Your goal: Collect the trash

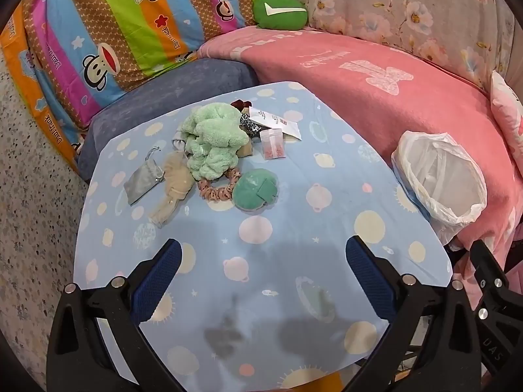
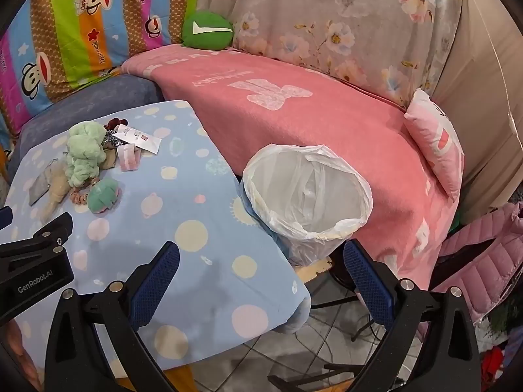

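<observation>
Lying ahead of the spread jaws, a pile of small things waits on the blue table cloth.
The white paper slip and small plastic packet sit far ahead of the left gripper, beside the green fluffy cloth. The lined bin stands just ahead of the right gripper, whose jaws are also wide and hold nothing.

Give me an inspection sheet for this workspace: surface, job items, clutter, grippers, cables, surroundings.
Surface: table under a blue planet-print cloth, bare near the grippers.
Job's things: bin with white liner at the table's right edge, nothing visible inside; white paper slip and small clear packet in the pile.
Clutter: green fluffy cloth, grey pouch, beige pouch, pink scrunchie, green round pad.
Grippers: left hand-held gripper open, empty; right hand-held gripper open, empty.
Cables: thin wires on the floor.
Surroundings: pink blanket, green cushion.
</observation>
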A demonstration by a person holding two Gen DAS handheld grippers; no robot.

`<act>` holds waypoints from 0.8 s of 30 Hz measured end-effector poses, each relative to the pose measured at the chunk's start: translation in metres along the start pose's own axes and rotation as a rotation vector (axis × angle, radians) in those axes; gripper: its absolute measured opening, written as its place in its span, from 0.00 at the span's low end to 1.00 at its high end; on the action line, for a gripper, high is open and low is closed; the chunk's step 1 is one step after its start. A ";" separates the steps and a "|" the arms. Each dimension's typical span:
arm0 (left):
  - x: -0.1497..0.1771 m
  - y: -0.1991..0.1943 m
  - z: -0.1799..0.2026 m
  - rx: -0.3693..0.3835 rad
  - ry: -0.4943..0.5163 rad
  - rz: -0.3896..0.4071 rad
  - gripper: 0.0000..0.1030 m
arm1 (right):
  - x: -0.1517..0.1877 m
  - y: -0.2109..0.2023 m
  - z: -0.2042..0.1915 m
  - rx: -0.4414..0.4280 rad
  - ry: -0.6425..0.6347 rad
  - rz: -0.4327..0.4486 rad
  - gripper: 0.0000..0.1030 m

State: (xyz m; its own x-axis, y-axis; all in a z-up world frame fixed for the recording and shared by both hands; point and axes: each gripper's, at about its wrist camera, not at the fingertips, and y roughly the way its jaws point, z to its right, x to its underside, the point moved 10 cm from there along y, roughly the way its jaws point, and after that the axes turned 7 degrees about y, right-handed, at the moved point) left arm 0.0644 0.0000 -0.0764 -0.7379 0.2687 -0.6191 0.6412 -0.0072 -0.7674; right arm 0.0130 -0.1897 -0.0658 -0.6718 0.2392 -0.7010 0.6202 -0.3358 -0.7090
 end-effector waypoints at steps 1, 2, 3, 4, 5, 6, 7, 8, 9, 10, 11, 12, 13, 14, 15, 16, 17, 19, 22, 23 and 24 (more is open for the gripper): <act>0.000 0.000 0.000 0.004 -0.005 -0.005 0.93 | 0.000 0.000 0.000 0.001 0.000 0.001 0.93; 0.000 0.000 -0.001 0.004 -0.005 -0.005 0.93 | 0.000 0.000 0.000 0.001 0.000 0.004 0.93; 0.001 0.000 -0.001 0.003 -0.004 -0.004 0.93 | 0.000 0.000 0.000 0.001 0.000 0.005 0.93; 0.005 0.003 -0.003 0.003 -0.004 -0.004 0.93 | 0.000 0.001 0.000 0.000 0.000 0.005 0.93; 0.007 0.001 -0.002 0.003 0.002 -0.005 0.93 | 0.000 0.001 0.001 0.000 0.000 0.005 0.93; 0.007 0.002 -0.002 0.004 0.005 -0.006 0.93 | 0.000 0.001 0.000 0.008 -0.004 0.009 0.93; 0.007 0.003 0.001 0.003 0.006 -0.008 0.93 | 0.000 0.001 0.000 0.008 -0.003 0.010 0.93; 0.007 0.003 0.002 0.002 0.008 -0.008 0.93 | 0.000 0.001 0.001 0.006 -0.001 0.010 0.93; 0.006 0.003 0.003 0.002 0.006 -0.008 0.93 | 0.000 0.001 0.001 0.005 0.001 0.010 0.93; 0.006 0.003 0.002 0.002 0.005 -0.009 0.93 | 0.000 0.000 0.001 0.006 0.002 0.010 0.93; 0.006 0.003 0.002 0.001 0.004 -0.009 0.93 | 0.000 0.000 0.001 0.008 0.000 0.010 0.93; 0.006 0.003 0.002 0.003 0.004 -0.009 0.93 | 0.000 0.000 0.002 0.007 0.000 0.010 0.93; 0.006 0.002 0.002 0.004 0.004 -0.008 0.93 | 0.000 -0.001 0.002 0.007 0.000 0.010 0.93; 0.006 0.003 0.002 0.003 0.005 -0.009 0.93 | 0.000 -0.001 0.003 0.007 0.000 0.011 0.93; 0.006 0.003 0.002 0.005 0.006 -0.010 0.93 | 0.000 -0.002 0.003 0.007 0.000 0.011 0.93; 0.005 0.003 0.000 0.007 0.006 -0.011 0.93 | 0.000 -0.002 0.004 0.008 0.001 0.011 0.93; 0.006 0.003 0.001 0.004 0.004 -0.011 0.93 | -0.001 -0.001 0.002 0.010 -0.001 0.008 0.93; 0.006 0.004 0.000 0.006 0.004 -0.011 0.93 | 0.000 0.001 0.002 0.010 -0.001 0.008 0.93; 0.004 0.005 0.001 0.003 0.000 -0.008 0.93 | 0.000 0.003 0.002 0.012 -0.003 0.006 0.93; 0.004 0.005 0.001 0.004 0.000 -0.004 0.93 | 0.001 0.003 0.003 0.012 -0.003 0.006 0.93; 0.004 0.005 0.001 0.003 0.001 -0.003 0.93 | 0.001 0.003 0.003 0.012 -0.003 0.006 0.93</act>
State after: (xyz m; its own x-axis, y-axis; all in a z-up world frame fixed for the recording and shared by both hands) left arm 0.0647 -0.0002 -0.0830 -0.7397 0.2700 -0.6164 0.6382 -0.0089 -0.7698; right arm 0.0132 -0.1934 -0.0683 -0.6697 0.2344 -0.7046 0.6190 -0.3479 -0.7041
